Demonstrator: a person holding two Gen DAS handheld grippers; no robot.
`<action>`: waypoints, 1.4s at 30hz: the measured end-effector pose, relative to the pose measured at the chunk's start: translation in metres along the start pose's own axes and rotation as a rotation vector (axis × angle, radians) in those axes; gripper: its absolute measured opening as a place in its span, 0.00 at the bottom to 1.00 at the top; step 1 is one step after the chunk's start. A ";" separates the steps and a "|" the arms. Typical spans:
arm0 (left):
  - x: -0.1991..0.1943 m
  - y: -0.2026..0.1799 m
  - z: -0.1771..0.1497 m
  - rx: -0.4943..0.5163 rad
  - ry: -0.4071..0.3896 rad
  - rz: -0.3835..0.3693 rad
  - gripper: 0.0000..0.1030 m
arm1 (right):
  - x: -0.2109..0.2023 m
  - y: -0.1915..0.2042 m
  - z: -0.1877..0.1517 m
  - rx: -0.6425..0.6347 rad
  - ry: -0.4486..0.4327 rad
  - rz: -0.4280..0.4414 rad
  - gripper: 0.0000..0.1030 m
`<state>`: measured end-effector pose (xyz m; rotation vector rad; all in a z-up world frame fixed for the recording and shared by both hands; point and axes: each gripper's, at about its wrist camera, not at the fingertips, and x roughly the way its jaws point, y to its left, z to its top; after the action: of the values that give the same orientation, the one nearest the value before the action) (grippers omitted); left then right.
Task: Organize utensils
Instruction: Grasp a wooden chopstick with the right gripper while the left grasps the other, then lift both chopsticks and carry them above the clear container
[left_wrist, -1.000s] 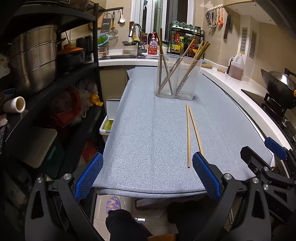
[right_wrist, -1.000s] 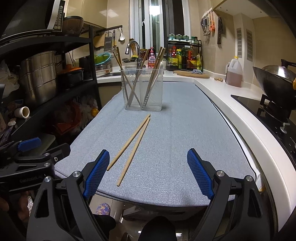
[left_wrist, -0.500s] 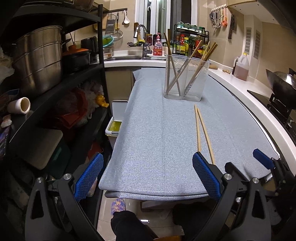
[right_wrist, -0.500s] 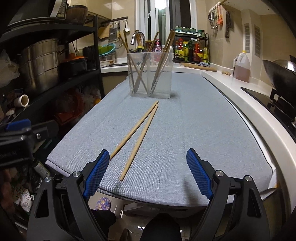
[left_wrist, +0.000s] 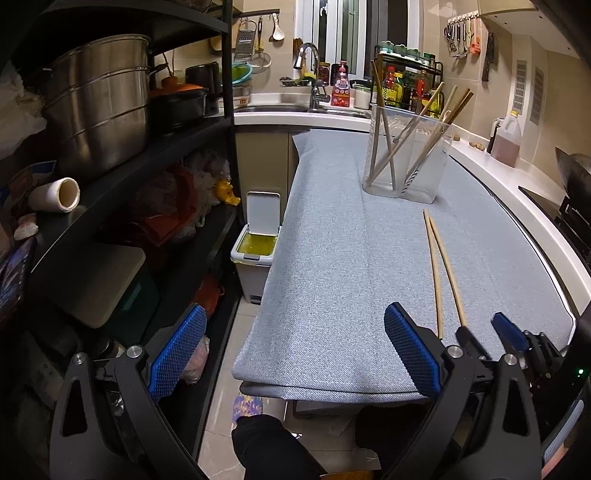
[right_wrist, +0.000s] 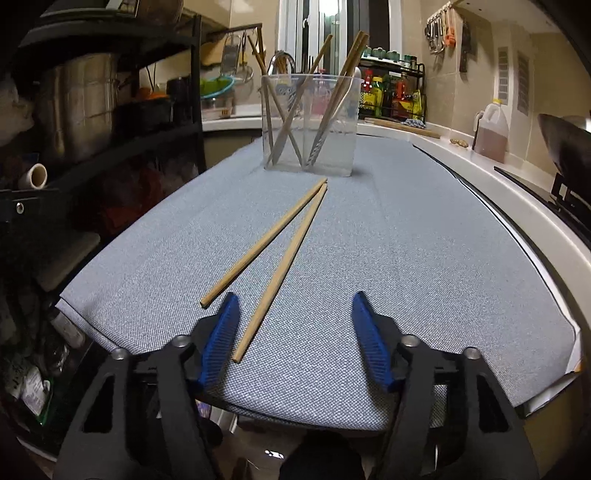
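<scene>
The task looks partly done. The grey cloth-covered table (right_wrist: 406, 258) carries a clear plastic holder (right_wrist: 310, 125) at its far end, already stocked with several chopsticks and slim utensils leaning at angles. Two wooden chopsticks (right_wrist: 280, 254) remain loose on the cloth, just in front of the holder, tips nearly meeting at the far end and splaying toward the near edge. They are plain, pale and straight. The right gripper (right_wrist: 293, 338) is closing at their near ends, the right-hand stick's end between its pads, not yet pinched. The left gripper (left_wrist: 295, 350) hangs wide apart and empty off the table's near-left corner.
</scene>
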<state>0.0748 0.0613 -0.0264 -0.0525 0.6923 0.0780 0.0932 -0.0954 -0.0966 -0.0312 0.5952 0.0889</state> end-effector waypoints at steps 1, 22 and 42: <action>0.001 -0.001 0.000 0.002 0.001 -0.001 0.91 | 0.000 -0.002 0.000 0.006 -0.006 0.018 0.28; 0.046 -0.096 -0.020 0.183 -0.001 -0.281 0.70 | -0.010 -0.091 -0.006 0.149 -0.015 -0.054 0.05; 0.046 -0.092 -0.016 0.232 -0.099 -0.316 0.05 | -0.020 -0.094 0.007 0.151 -0.049 -0.031 0.05</action>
<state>0.1082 -0.0285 -0.0658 0.0648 0.5839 -0.3009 0.0891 -0.1905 -0.0790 0.1084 0.5510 0.0146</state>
